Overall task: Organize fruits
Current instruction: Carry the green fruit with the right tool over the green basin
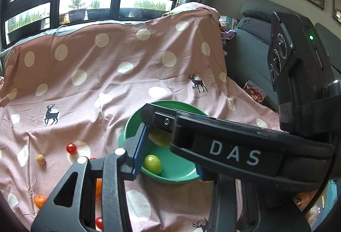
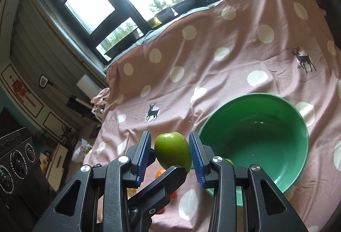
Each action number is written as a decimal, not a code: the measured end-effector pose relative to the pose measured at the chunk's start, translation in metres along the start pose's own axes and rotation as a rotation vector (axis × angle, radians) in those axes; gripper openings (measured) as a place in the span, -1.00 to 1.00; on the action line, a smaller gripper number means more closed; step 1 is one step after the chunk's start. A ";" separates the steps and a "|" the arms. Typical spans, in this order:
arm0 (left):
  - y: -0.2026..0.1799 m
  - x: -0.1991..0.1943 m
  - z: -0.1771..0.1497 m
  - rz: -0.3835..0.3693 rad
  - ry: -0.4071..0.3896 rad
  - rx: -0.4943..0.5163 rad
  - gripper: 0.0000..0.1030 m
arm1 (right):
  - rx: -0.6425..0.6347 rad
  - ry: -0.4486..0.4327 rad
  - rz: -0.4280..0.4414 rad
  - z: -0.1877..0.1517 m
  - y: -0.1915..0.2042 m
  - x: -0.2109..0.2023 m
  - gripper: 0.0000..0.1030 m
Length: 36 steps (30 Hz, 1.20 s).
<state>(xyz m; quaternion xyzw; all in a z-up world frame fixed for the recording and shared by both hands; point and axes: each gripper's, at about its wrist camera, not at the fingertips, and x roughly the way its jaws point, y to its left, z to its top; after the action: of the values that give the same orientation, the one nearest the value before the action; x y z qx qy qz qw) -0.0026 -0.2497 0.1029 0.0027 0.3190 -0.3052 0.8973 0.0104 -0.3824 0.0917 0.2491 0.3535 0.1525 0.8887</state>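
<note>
Right gripper (image 2: 170,157) fingers (image 2: 195,155) clamping green fruit (image 2: 172,150), beside green bowl (image 2: 298,125), left fingers' state unclear

1 green bowl (image 1: 181,176), 2 cherry tomatoes (image 1: 71,148), 2 oranges (image 1: 40,201)

My right gripper (image 2: 170,155) is black with blue bumpy pads (image 2: 144,156) and shiny round screws (image 2: 217,158). My left gripper (image 1: 170,153) looks the same.
</note>
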 end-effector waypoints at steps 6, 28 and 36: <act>-0.017 0.020 0.003 -0.033 0.022 0.030 -0.28 | 0.068 -0.027 -0.014 0.004 -0.029 -0.011 -0.22; -0.022 0.079 -0.003 -0.145 0.130 -0.015 -0.27 | 0.198 0.035 -0.112 0.001 -0.086 0.003 -0.22; -0.017 0.098 -0.009 -0.181 0.171 -0.051 -0.28 | 0.221 0.076 -0.160 -0.001 -0.098 0.013 -0.22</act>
<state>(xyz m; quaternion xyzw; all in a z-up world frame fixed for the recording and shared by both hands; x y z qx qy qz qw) 0.0431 -0.3150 0.0422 -0.0231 0.4008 -0.3755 0.8353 0.0276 -0.4577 0.0299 0.3108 0.4202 0.0506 0.8511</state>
